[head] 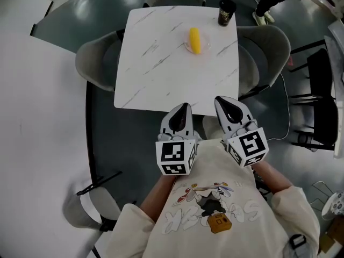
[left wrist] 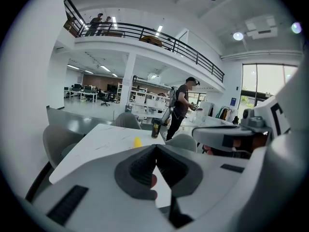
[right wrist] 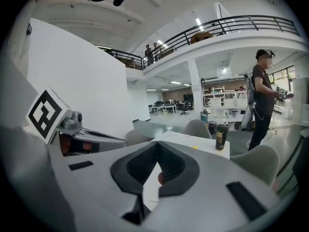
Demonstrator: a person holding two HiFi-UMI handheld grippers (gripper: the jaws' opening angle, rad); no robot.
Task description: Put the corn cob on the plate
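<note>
Corn cob (head: 194, 40): lies on the far half of the white table (head: 156, 74), near the dark can (head: 226, 12). A faint clear rim around it looks like the plate (head: 186, 48), but it is too small to be sure, so the cob may already sit on it.

Left gripper (head: 181, 113) and right gripper (head: 224, 105): jaws pressed together on both, nothing between them. They are side by side at the table's near edge, well apart from the cob.

Step, as I judge it: approach, or task done. If not done, the next move calls for a reach across the table, opening one claw, and gripping the cob mid-length.
</note>
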